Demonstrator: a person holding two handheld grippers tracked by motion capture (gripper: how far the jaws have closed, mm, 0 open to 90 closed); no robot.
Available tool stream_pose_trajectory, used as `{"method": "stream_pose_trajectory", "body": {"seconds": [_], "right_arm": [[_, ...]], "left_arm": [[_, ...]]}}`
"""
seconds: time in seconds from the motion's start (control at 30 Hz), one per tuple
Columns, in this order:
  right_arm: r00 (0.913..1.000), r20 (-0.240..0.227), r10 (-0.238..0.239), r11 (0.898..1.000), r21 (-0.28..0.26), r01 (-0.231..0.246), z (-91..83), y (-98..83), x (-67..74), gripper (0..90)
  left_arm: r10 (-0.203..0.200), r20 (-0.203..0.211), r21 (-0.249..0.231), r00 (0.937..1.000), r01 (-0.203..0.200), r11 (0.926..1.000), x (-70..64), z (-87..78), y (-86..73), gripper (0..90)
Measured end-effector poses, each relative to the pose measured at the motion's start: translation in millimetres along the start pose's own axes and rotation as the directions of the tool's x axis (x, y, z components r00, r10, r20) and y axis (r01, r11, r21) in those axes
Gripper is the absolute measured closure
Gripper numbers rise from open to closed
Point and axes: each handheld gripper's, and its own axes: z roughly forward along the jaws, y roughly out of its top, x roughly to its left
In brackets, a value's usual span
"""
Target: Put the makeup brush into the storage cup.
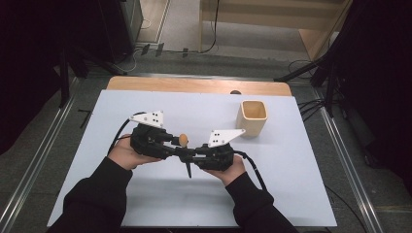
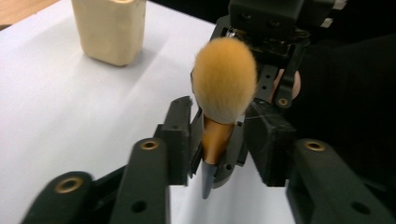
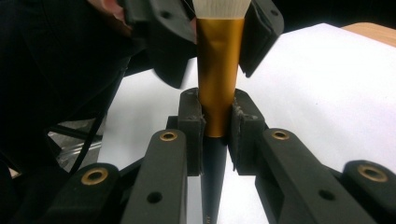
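Right gripper (image 3: 217, 128) clamps the makeup brush (image 3: 218, 79) ferrule — bristles cut off above; left gripper (image 2: 219, 135) jaws apart around it.

The gold ferrule of a makeup brush (image 3: 219, 70) is clamped between the right gripper (image 3: 218, 123) fingers (image 3: 191, 121); above it, the left gripper (image 3: 210, 32) fingers flank the brush over the white counter (image 3: 327, 88).

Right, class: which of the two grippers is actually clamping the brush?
The right gripper: its pads press the brush on its gold ferrule from both sides. The left gripper has its jaws spread wider on either side, not pressing it.
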Motion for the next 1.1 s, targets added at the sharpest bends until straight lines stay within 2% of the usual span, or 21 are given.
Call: {"method": "stream_pose_trajectory", "body": {"seconds": [0.03,0.1,0.13,0.2,0.27,0.53,0.6,0.67,0.73,0.9,1.1], "right_arm": [[1.0,0.0,-0.001,1.0,-0.003,0.001,-0.5,0.3,-0.3,78.5],[1.0,0.001,0.001,1.0,-0.007,-0.001,-1.6,0.8,0.0,78.4],[1.0,0.001,0.001,1.0,-0.007,-0.001,-2.0,0.9,0.2,78.4],[1.0,-0.001,0.0,1.0,-0.01,0.0,-2.0,1.0,0.1,78.5],[1.0,-0.003,-0.001,1.0,-0.014,0.0,-2.2,1.1,0.1,78.4],[0.9999,-0.013,0.002,1.0,-0.03,-0.002,-2.2,1.5,3.2,78.4],[0.9999,-0.015,0.002,0.999,-0.032,-0.003,-2.2,1.4,3.3,78.4],[0.9999,-0.016,0.0,1.0,-0.031,-0.001,-2.6,1.3,3.3,78.4],[0.9999,-0.016,-0.002,1.0,-0.031,0.001,-3.9,1.2,3.3,78.4],[0.9999,-0.007,-0.009,0.999,-0.039,0.009,-6.8,1.3,2.4,78.4],[1.0,-0.006,-0.004,0.999,-0.034,0.004,-9.0,1.4,1.1,78.4]], "left_arm": [[0.004,-0.001,-0.01,1.0,-0.004,0.9999,0.3,-0.8,-1.0,52.6],[-0.004,0.007,-0.057,1.0,0.005,0.9983,1.8,-2.0,-5.3,44.2],[-0.004,0.007,-0.057,1.0,0.005,0.9983,1.8,-2.0,-5.3,42.4],[-0.004,0.014,-0.088,0.9999,0.006,0.9961,2.8,-2.3,-8.6,40.8],[0.001,0.003,-0.109,1.0,-0.001,0.9941,2.3,-2.5,-11.1,40.1],[-0.003,-0.001,-0.15,1.0,0.003,0.9887,-2.3,-0.6,-18.0,43.8],[0.001,-0.003,-0.146,1.0,-0.002,0.9893,-2.4,-0.5,-18.4,43.5],[0.007,-0.006,-0.16,1.0,-0.008,0.987,-3.2,-1.1,-20.2,38.2],[0.005,0.008,-0.168,1.0,-0.004,0.9858,-4.0,-2.2,-22.0,35.9],[0.027,-0.022,-0.178,0.9994,-0.031,0.9835,-5.1,-6.4,-27.5,32.5],[0.028,-0.046,-0.187,0.9985,-0.036,0.9816,-3.0,-12.1,-32.3,29.8]]}}
